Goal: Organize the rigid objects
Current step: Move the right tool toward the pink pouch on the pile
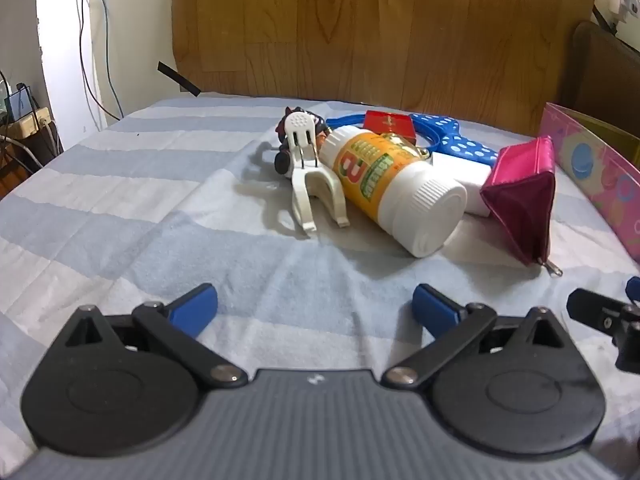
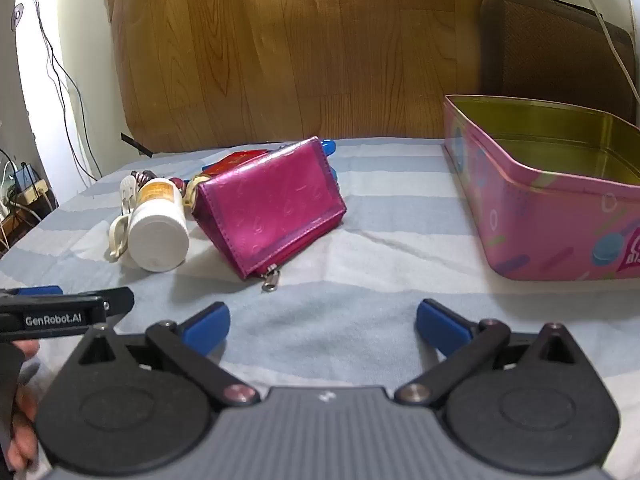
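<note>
A pile of items lies on the striped cloth. A white bottle with an orange label (image 1: 396, 184) lies on its side; it also shows in the right wrist view (image 2: 158, 224). Beside it lie a white clip (image 1: 312, 184), a magenta wallet (image 1: 524, 196) (image 2: 272, 204), a red box (image 1: 388, 122) and a blue dotted item (image 1: 456, 140). An open pink tin (image 2: 560, 208) stands at the right. My left gripper (image 1: 316, 312) is open and empty, short of the bottle. My right gripper (image 2: 322, 326) is open and empty, short of the wallet.
A wood-pattern board (image 1: 380, 28) stands behind the table. Cables and a power strip (image 1: 28, 124) are at the far left. A dark chair back (image 2: 556, 52) is behind the tin. The table cloth (image 1: 120, 184) has blue and white stripes.
</note>
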